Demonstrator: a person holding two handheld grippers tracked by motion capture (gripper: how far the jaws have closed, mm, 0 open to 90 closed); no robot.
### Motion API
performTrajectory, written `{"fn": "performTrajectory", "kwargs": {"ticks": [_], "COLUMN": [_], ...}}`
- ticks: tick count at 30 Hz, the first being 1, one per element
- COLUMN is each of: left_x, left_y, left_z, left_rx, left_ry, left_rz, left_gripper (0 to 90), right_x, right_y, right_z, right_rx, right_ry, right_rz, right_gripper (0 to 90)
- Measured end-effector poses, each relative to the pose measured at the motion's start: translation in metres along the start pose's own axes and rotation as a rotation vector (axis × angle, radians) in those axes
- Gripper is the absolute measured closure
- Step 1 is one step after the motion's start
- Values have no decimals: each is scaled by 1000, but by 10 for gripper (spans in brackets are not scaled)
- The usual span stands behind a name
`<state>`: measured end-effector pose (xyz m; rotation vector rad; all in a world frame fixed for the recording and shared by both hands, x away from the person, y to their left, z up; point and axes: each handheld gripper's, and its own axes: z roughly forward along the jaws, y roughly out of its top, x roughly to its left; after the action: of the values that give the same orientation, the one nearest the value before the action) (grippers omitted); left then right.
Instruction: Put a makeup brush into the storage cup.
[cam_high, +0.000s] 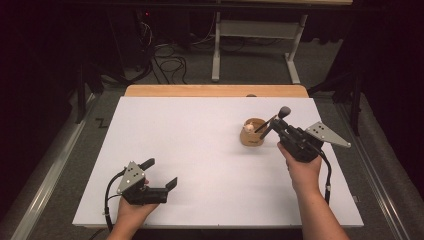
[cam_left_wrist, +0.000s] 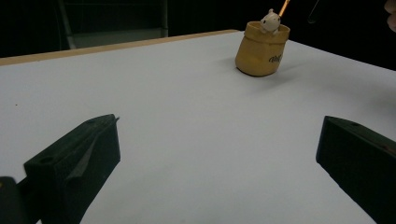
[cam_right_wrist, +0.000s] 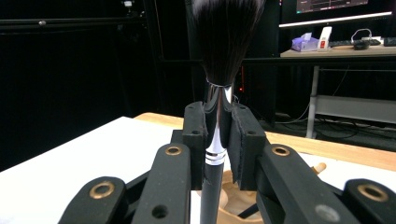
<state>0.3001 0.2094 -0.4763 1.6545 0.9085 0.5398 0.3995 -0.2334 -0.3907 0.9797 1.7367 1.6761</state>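
The right gripper (cam_high: 276, 126) has its jaws clamped on a makeup brush (cam_right_wrist: 217, 116), pinching the shiny ferrule just under the dark bristles, so the handle runs down between the jaws and the tuft stands out beyond them. In the high view the brush's long axis slants from the gripper down toward the tan cup (cam_high: 253, 132), which sits just beside it on the white table (cam_high: 200, 165); the handle end seems to dip into the cup's mouth, though I can't tell whether it touches. The left gripper (cam_high: 162, 174) rests well apart at the near left, jaws wide and holding nothing, so the right hand is far nearer.
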Motion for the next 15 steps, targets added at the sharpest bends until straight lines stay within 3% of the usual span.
{"fn": "performTrajectory", "kwargs": {"ticks": [15], "left_x": [0], "left_y": [0], "left_z": [0], "left_rx": [-1], "left_ry": [2], "left_rz": [-1], "left_gripper": [3], "right_x": [-15], "right_y": [5], "right_z": [24], "right_rx": [34], "right_ry": [-57], "right_rz": [0], "right_gripper": [797]}}
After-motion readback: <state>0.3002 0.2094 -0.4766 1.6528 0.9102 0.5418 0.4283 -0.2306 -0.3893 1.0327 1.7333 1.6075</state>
